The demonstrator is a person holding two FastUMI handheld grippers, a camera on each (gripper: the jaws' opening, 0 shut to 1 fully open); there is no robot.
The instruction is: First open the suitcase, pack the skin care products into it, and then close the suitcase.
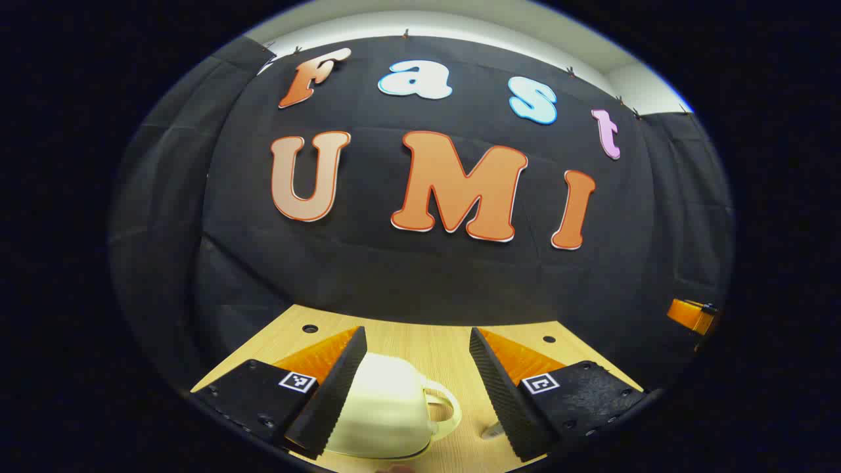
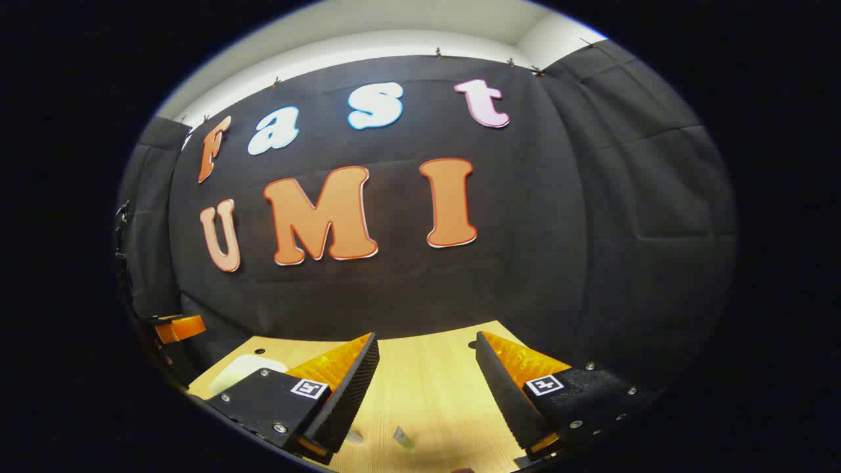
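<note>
Hanging low over a pale wooden surface (image 1: 420, 355), the left claw (image 1: 415, 387) has its two fingers spread wide, holding nothing. Between those fingers sits a small cream suitcase (image 1: 384, 414) with a looped handle (image 1: 445, 406) on its right side. It looks closed. The left finger (image 1: 328, 394) is right beside the suitcase, maybe touching it, but I cannot tell for sure. The right finger is well apart from it. A small grey thing (image 1: 491, 431) lies on the wood just beside the right finger, too small to name. Far off at the right edge of the left gripper view, a bit of the other claw (image 1: 690, 315) shows.

The right claw (image 2: 426, 387) is spread wide too, with nothing in it. Low between its fingers, a small greenish thing (image 2: 403, 437) lies on the wood, too blurry to name. The cream suitcase (image 2: 246, 371) peeks out far to the left. Behind everything hangs the black cloth wall (image 2: 591, 230).
</note>
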